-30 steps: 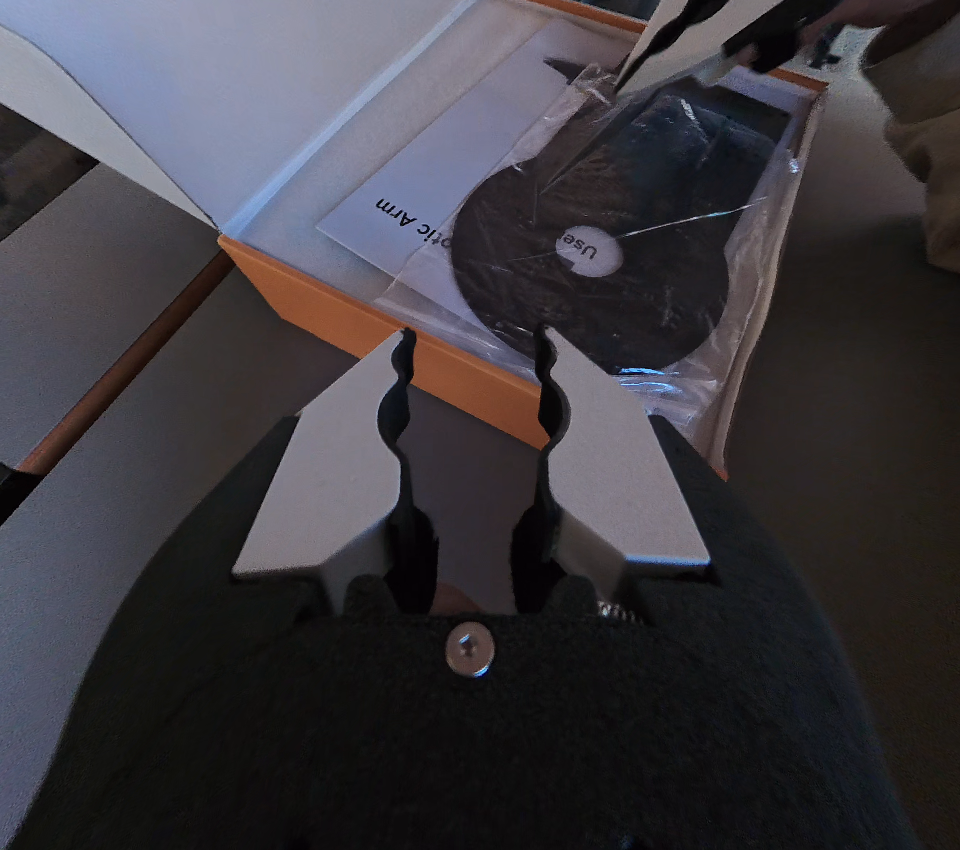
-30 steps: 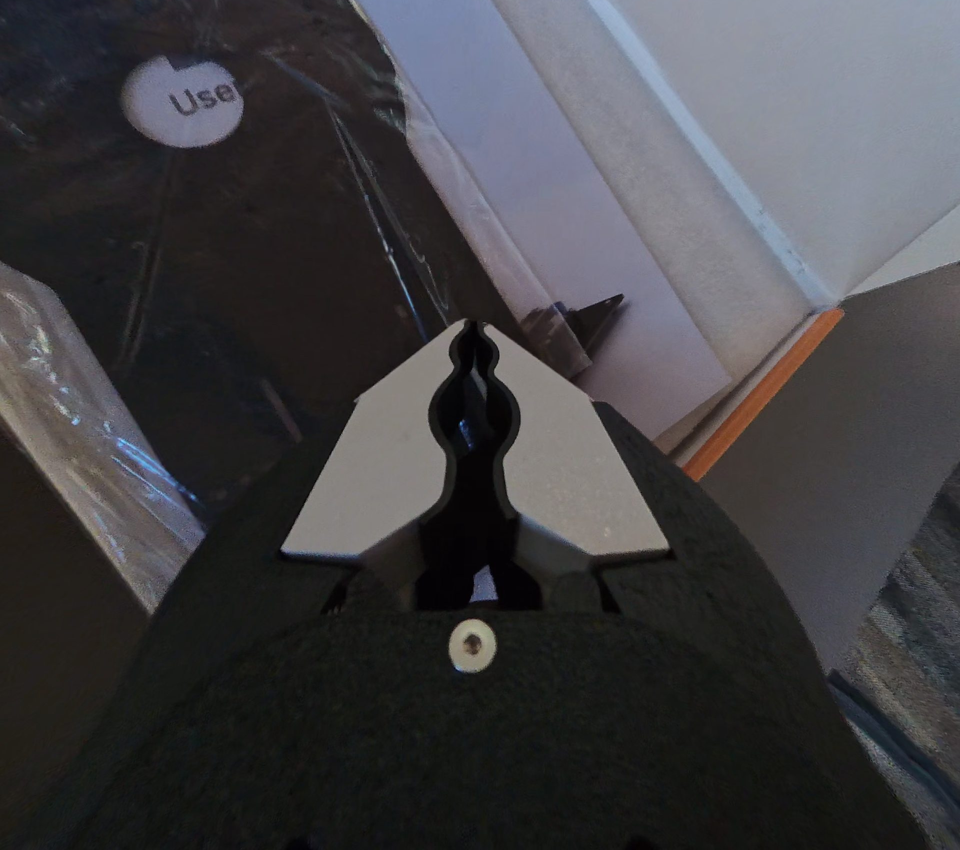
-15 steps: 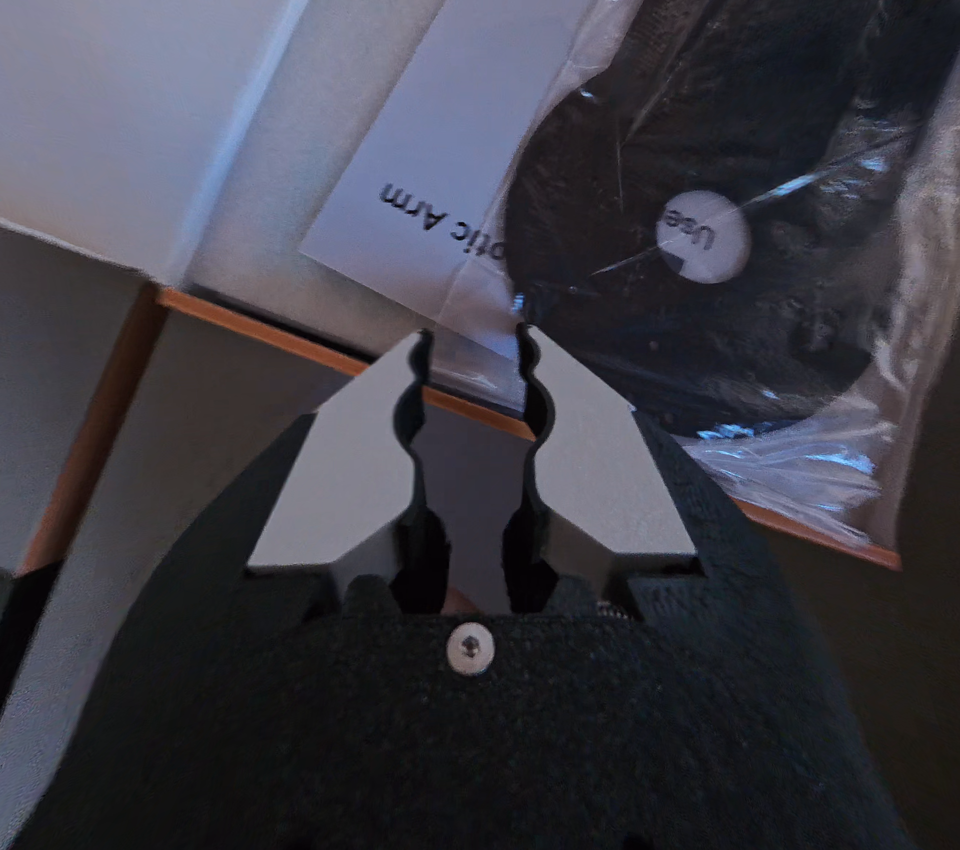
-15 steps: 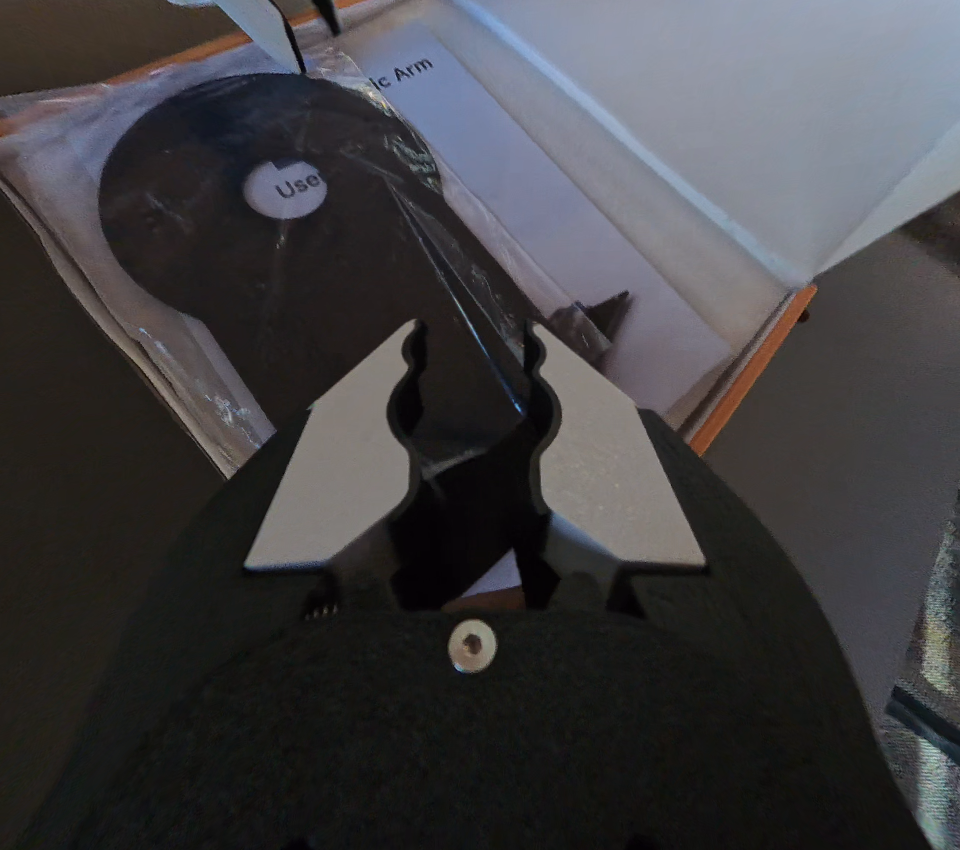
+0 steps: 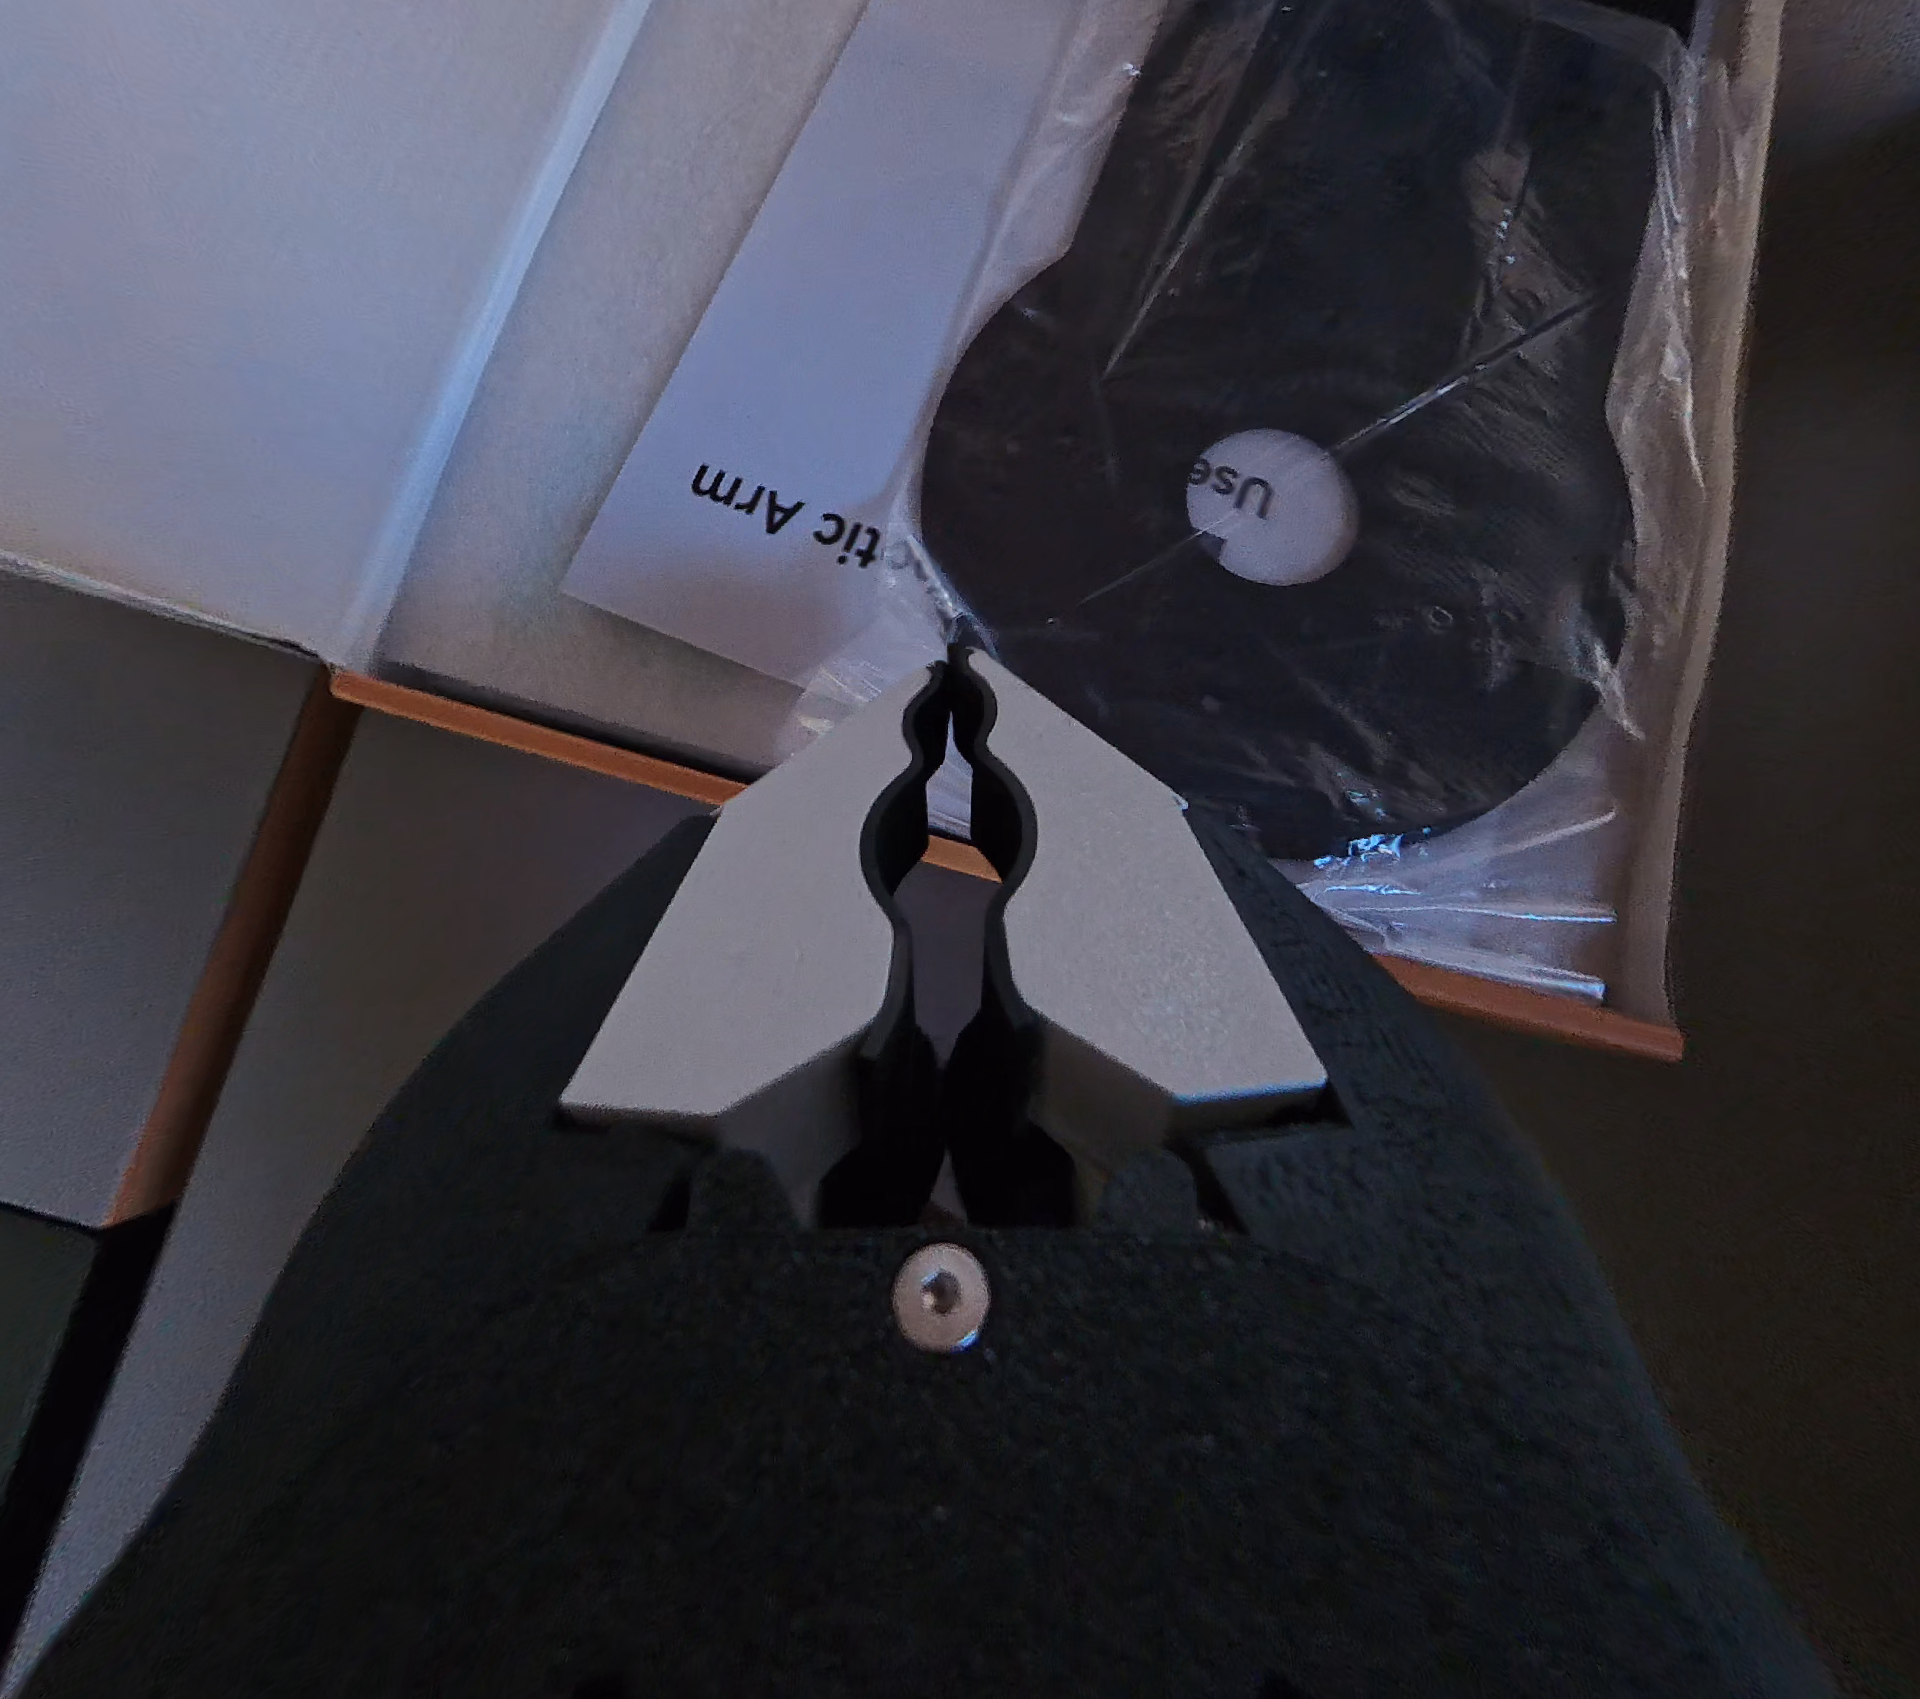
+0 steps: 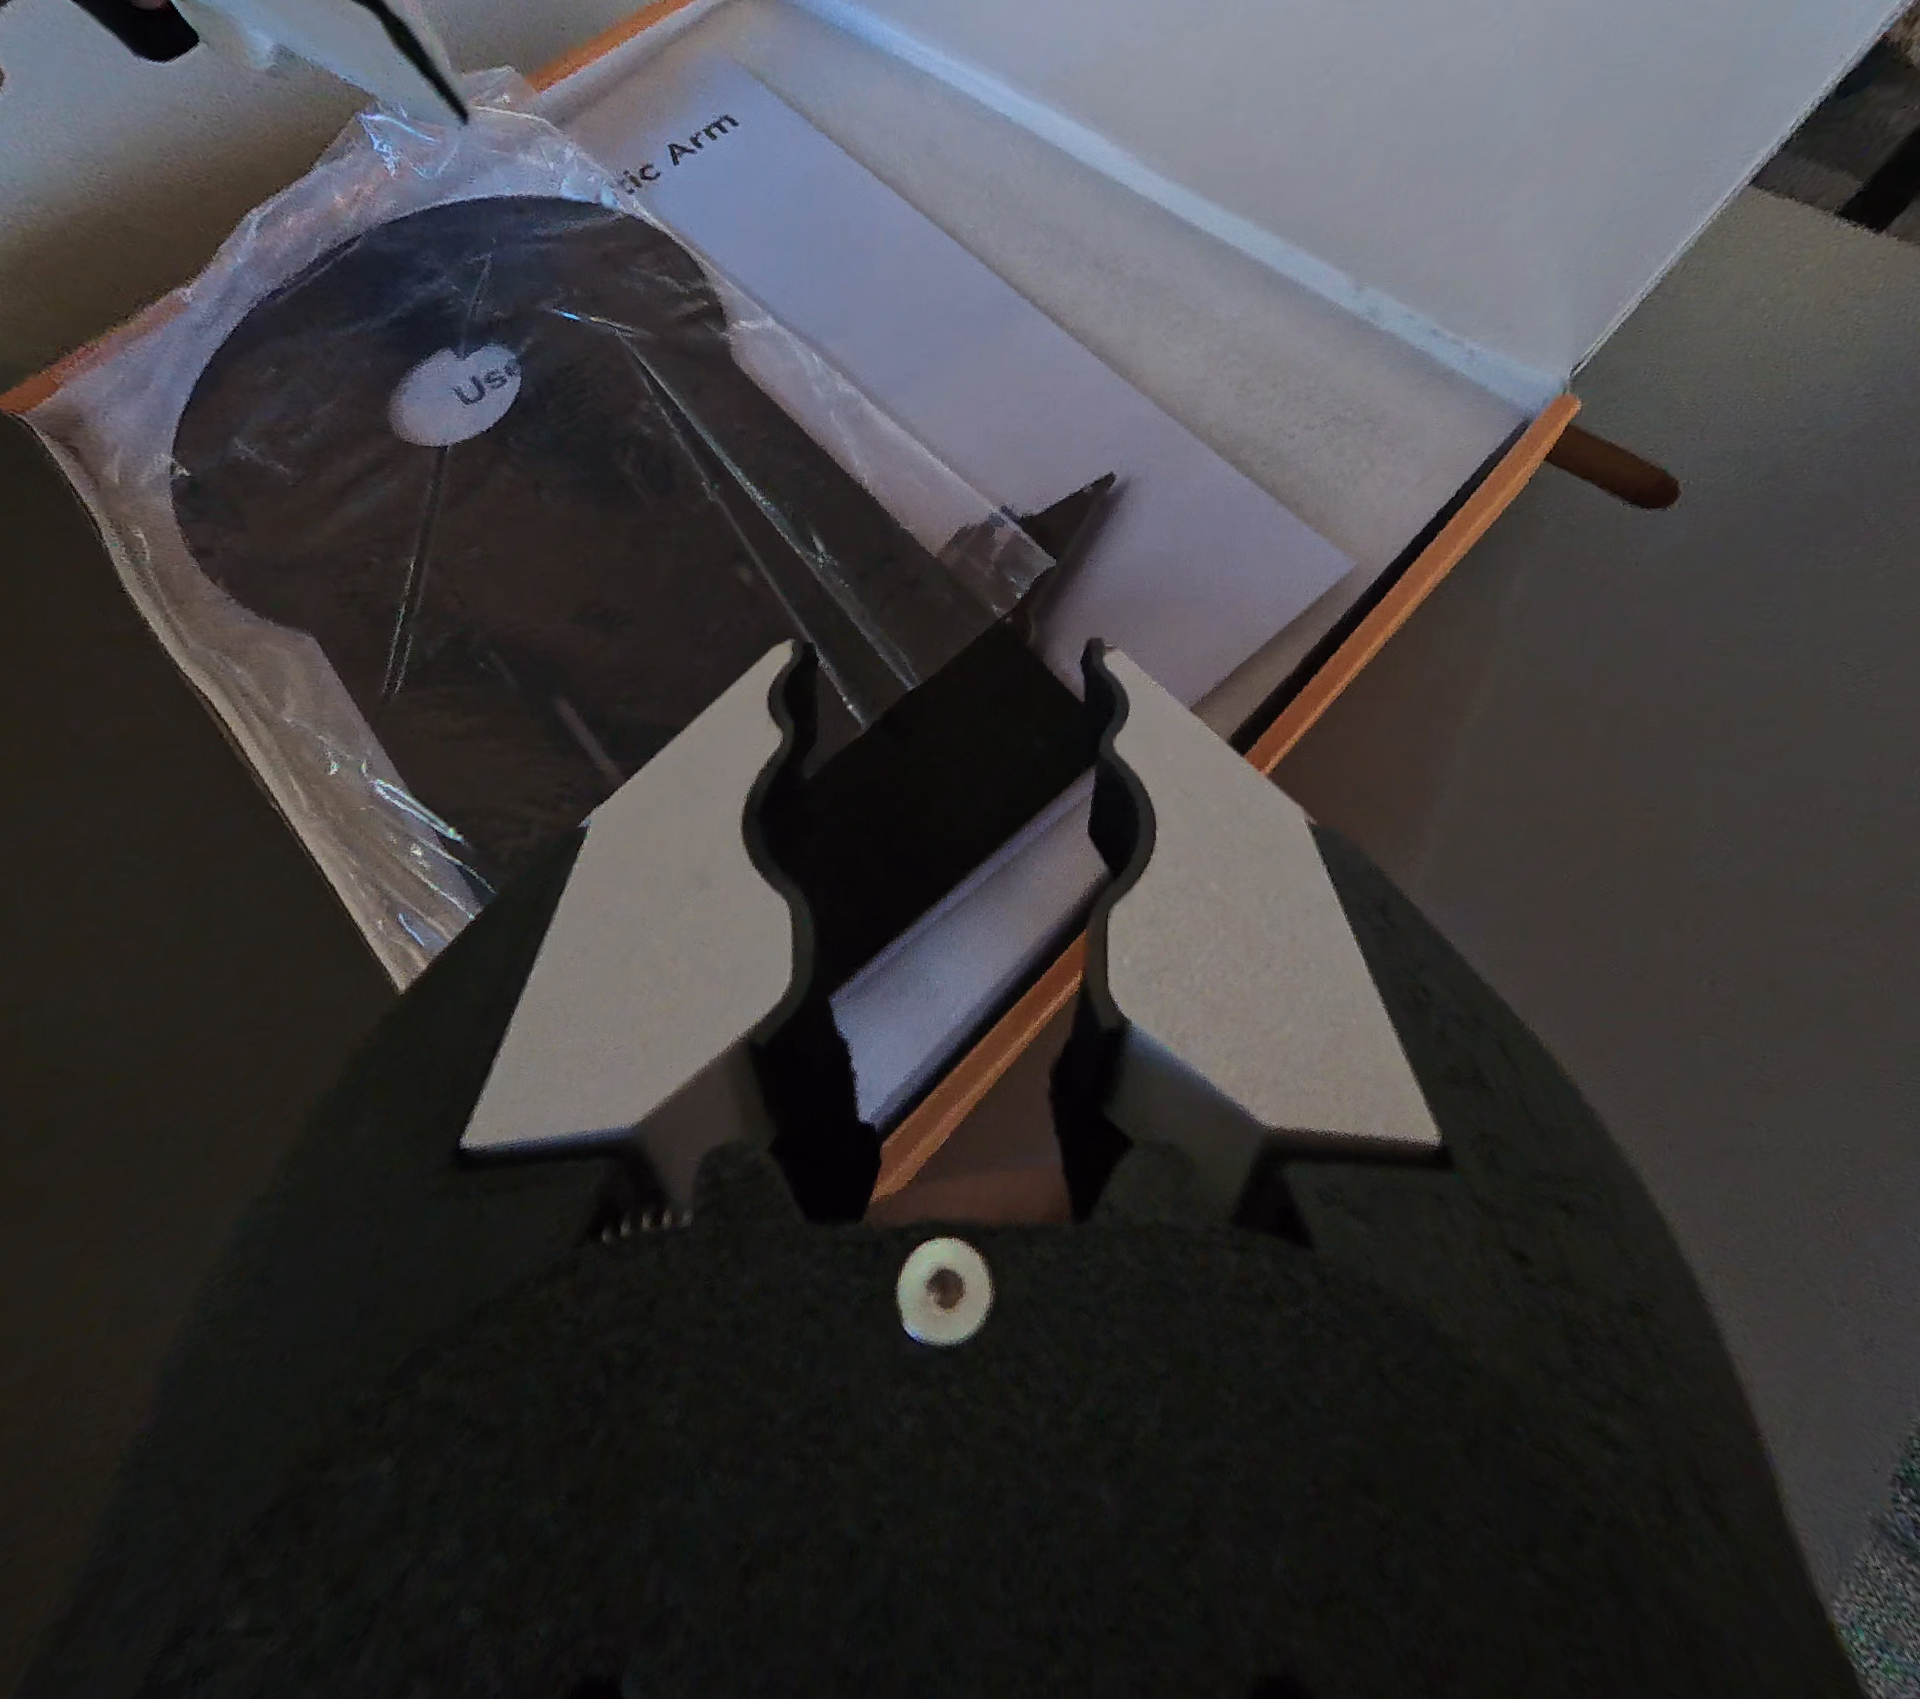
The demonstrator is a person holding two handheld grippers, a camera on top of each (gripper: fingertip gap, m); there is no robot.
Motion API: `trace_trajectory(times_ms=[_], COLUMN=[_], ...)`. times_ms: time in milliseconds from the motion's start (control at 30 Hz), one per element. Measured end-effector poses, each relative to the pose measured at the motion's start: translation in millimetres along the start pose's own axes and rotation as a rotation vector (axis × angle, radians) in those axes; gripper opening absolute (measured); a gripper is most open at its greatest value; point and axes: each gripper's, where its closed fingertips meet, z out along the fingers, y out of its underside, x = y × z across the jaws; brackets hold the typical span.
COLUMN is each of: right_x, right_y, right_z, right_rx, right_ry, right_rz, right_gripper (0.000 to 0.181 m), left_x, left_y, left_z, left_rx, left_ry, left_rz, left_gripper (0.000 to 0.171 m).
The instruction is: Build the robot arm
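Note:
An open orange-rimmed box (image 5: 582, 740) holds a flat black part (image 5: 1299, 247) with a round white sticker (image 5: 1273, 506), sealed in a clear plastic bag (image 5: 1683, 402), and a white booklet (image 5: 831, 299) partly under it. My left gripper (image 5: 956, 662) is shut, pinching the bag's near corner; it also shows in the right wrist view (image 6: 452, 106) at the bag's (image 6: 281, 693) far edge. My right gripper (image 6: 945, 673) is open and empty, above the narrow end of the black part (image 6: 520, 589), near the box rim (image 6: 1403, 600).
The box's white lid (image 6: 1299, 39) stands open beside the booklet (image 6: 935, 361). The box sits on a grey tabletop (image 5: 468, 922) with a wood-edged seam (image 5: 260, 901) to the left. A brown rounded rod end (image 6: 1621, 486) shows past the box. About 25 centimeters separates my left fingertips from my right.
My left gripper moved in to the bag's corner and shut on it. My right gripper opened, let go of the bag's other end and drew back.

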Motion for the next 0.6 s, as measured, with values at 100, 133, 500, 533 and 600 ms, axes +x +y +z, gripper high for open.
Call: trace_trajectory(times_ms=[100, 133, 500, 533, 600], right_x=[-2.4, -6.1, -86.6, -93.7, -105.2], right_y=[-6.8, -10.4, -69.9, -69.4, -63.6], right_z=[8.1, 12.5, 94.8, 103.2, 118.1], right_rx=[0.004, 0.003, -0.108, -0.144, -0.245], right_ry=[-0.015, -0.039, -0.462, -0.494, -0.563], right_rz=[-0.037, -0.049, -0.220, -0.241, -0.266], right_gripper=[0.054, 0.054, 0.072, 0.073, 0.076], left_x=[10.9, 13.8, 27.4, 28.6, 32.9], left_y=[-14.1, -18.4, -36.2, -38.3, -42.8], left_z=[-10.8, -14.3, -26.2, -29.3, -35.6], left_rx=[0.055, 0.066, 0.125, 0.141, 0.174], left_ry=[-0.003, -0.003, 0.001, 0.006, 0.024], left_rz=[0.072, 0.088, 0.147, 0.148, 0.143], left_gripper=[0.000, 0.000, 0.000, 0.000, 0.000])
